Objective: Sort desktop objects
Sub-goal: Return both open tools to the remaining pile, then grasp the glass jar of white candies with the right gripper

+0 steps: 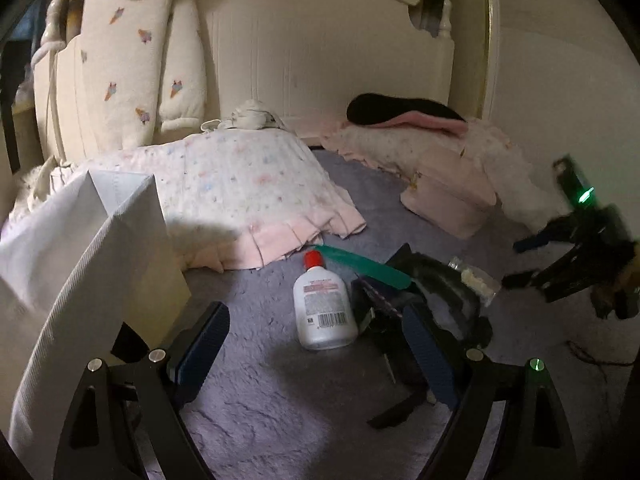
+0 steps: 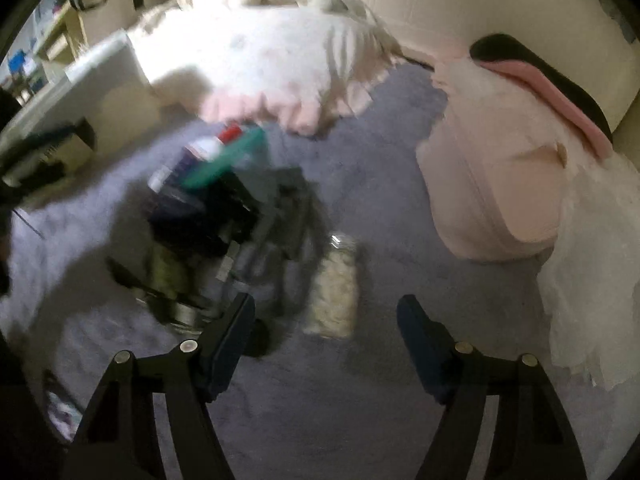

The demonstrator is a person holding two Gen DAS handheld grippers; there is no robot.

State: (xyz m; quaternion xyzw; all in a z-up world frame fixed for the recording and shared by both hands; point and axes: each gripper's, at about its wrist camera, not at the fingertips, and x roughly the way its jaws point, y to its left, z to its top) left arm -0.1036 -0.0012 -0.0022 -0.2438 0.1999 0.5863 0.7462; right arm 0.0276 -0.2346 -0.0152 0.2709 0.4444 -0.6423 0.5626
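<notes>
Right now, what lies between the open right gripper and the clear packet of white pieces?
Nothing: in the right wrist view, only bare purple blanket separates the right gripper from the packet.

Glossy plastic bottle (image 1: 324, 304); fuzzy lilac blanket (image 1: 260, 380); soft quilted pillow (image 1: 240, 184).

Lavender fleece bed cover (image 1: 260, 360) carries all. White red-capped bottle (image 1: 323, 308) lies flat mid-cover. Beside bottle: black dark heap (image 1: 420, 304), green comb (image 1: 360, 266) atop. Behind bottle: frilled pillow (image 1: 240, 200). Beyond heap: clear packet (image 2: 334, 288), pink pouch (image 1: 448, 196).
</notes>
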